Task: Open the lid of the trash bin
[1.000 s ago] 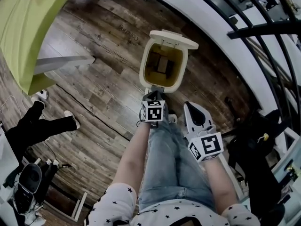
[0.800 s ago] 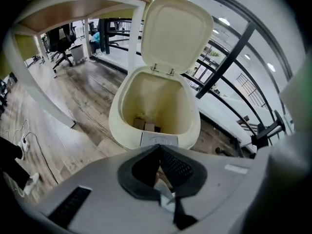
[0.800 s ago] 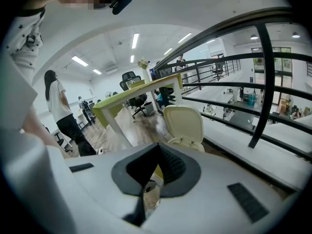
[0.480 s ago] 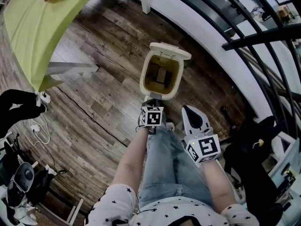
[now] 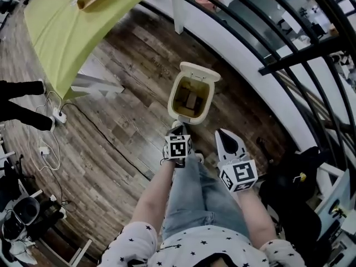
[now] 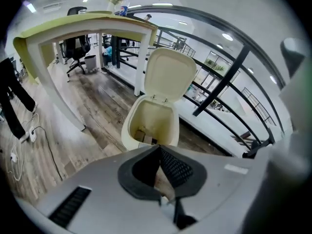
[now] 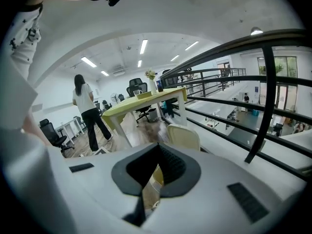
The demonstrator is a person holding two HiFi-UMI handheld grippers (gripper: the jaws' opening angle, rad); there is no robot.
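Observation:
The cream trash bin (image 5: 191, 101) stands on the wooden floor with its lid (image 5: 199, 72) swung up and back; some cardboard lies inside. In the left gripper view the bin (image 6: 151, 125) is straight ahead, and the lid (image 6: 168, 75) is upright behind its mouth. My left gripper (image 5: 177, 127) hangs just short of the bin's near rim, shut and holding nothing. My right gripper (image 5: 222, 133) is to the right of it, farther from the bin, also shut with nothing in it. In the right gripper view only the lid (image 7: 183, 136) shows above the jaws.
A green table (image 5: 78, 21) stands at the upper left. A black railing (image 5: 289, 60) curves along the right behind a white ledge. A cable and power strip (image 5: 57, 117) lie on the floor at left. A person (image 7: 88, 106) stands by the table. A dark bag (image 5: 289, 185) sits at right.
The head view has pulled back, so the bin looks smaller and farther up. Both grippers stay shut near the bin's front. The dark-trousered legs at left have shifted toward the left edge.

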